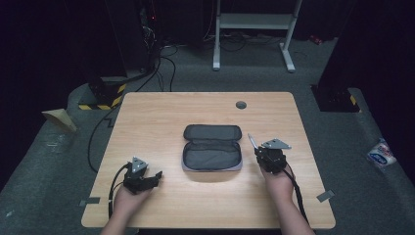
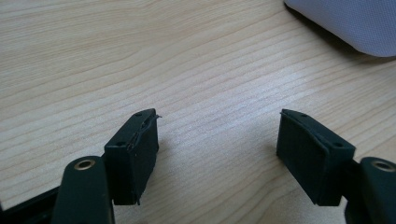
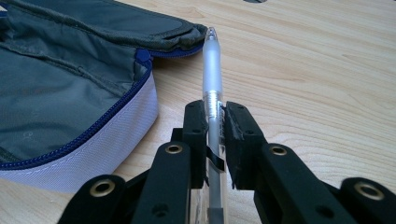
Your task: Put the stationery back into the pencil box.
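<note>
The right gripper point(image 3: 215, 135) has its jaws closed on a clear pen point(image 3: 211, 70), which points away over the wooden tabletop point(image 3: 317, 79). Just left of the pen lies an open pencil case point(image 3: 70, 93), grey inside, with a blue zipper and a pale outer wall.

A light wooden table point(image 1: 147, 122) with a round grey grommet point(image 1: 241, 105) near its far edge stands on grey carpet point(image 1: 58, 161). Behind it is a white metal frame stand point(image 1: 254, 22); a white-and-blue packet point(image 1: 381, 154) lies at right.
</note>
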A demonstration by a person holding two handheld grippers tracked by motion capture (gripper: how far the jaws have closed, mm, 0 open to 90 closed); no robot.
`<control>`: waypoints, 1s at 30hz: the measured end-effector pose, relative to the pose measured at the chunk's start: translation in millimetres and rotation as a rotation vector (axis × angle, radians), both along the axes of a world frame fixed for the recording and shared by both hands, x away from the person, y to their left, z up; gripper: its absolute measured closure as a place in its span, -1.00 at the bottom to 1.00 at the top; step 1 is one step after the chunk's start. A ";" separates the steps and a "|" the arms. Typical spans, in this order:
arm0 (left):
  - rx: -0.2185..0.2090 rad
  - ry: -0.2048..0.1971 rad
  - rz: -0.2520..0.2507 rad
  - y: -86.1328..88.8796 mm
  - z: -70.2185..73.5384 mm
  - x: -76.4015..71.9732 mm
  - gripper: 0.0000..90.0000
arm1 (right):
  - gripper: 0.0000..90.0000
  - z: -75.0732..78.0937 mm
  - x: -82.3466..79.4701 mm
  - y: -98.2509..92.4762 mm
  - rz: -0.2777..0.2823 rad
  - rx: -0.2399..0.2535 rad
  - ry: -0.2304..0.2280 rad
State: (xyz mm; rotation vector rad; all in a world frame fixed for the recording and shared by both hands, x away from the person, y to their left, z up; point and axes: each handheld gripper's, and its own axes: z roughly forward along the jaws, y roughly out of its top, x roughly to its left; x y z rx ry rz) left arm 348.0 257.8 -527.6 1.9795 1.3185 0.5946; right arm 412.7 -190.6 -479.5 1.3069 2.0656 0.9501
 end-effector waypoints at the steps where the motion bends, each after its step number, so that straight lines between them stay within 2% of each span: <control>1: -0.001 -0.001 0.000 0.0 -0.1 -0.2 -0.34 | 0.75 -0.5 0.3 0.0 0.003 -0.006 0.005; 8: -0.002 -0.001 -0.001 0.0 -0.1 -0.4 -0.34 | 0.75 4.2 -1.5 2.0 0.017 -0.002 -0.009; 14: -0.003 -0.001 0.000 -0.1 -0.1 -0.2 -0.34 | 0.75 20.0 0.2 5.2 0.040 0.004 -0.028; 21: -0.001 0.001 -0.002 0.0 0.0 0.0 -0.34 | 0.75 30.4 1.2 12.4 0.070 0.020 -0.034; 30: -0.001 0.001 -0.003 0.1 0.1 0.3 -0.34 | 0.75 35.9 2.1 23.8 0.104 0.031 -0.032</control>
